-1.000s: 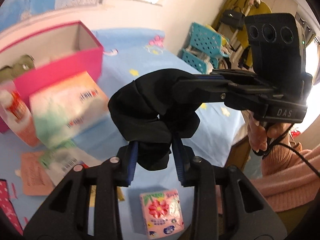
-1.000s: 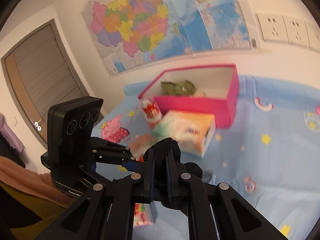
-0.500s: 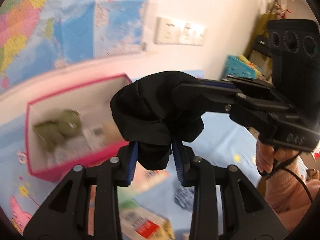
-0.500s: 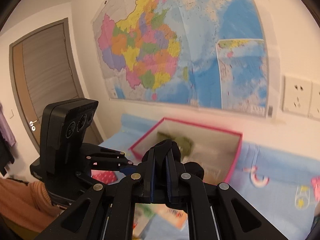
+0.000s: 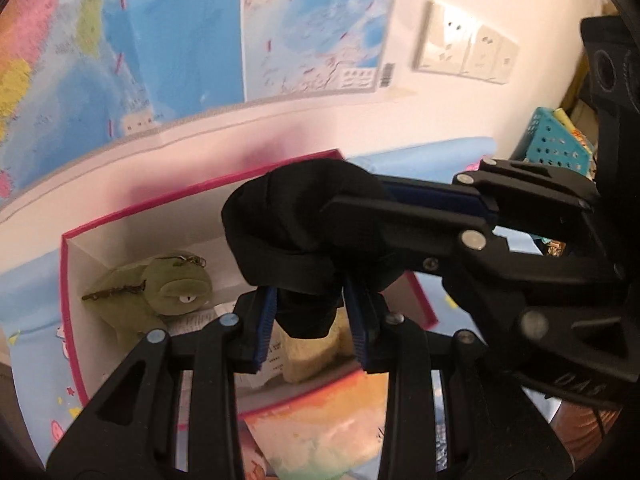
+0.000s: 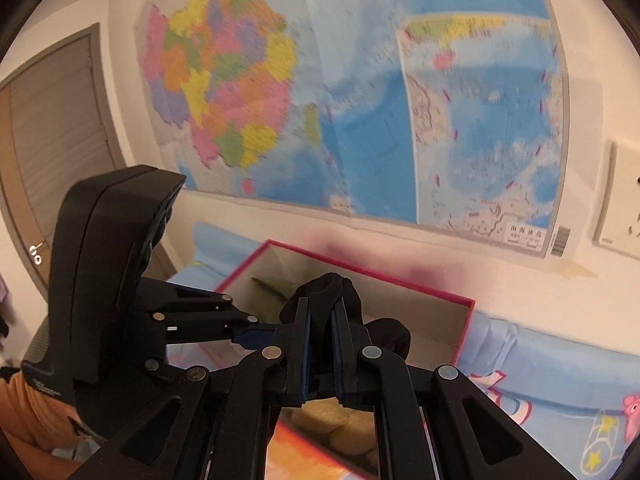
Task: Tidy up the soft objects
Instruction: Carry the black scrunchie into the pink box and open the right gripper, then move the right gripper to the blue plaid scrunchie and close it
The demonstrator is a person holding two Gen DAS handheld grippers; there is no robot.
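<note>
Looming larger than half a second ago, the pink box [image 5: 76, 320] now sits right under the black fabric bundle [image 5: 296, 232], with the green plush [image 5: 160, 284] inside it sharper. The map [image 6: 360, 100] is blurred, and the box floor is mostly hidden. The left gripper [image 5: 310, 316] clamps the bundle's lower fold; the right gripper [image 6: 320, 336] pinches its top, from the side.
</note>
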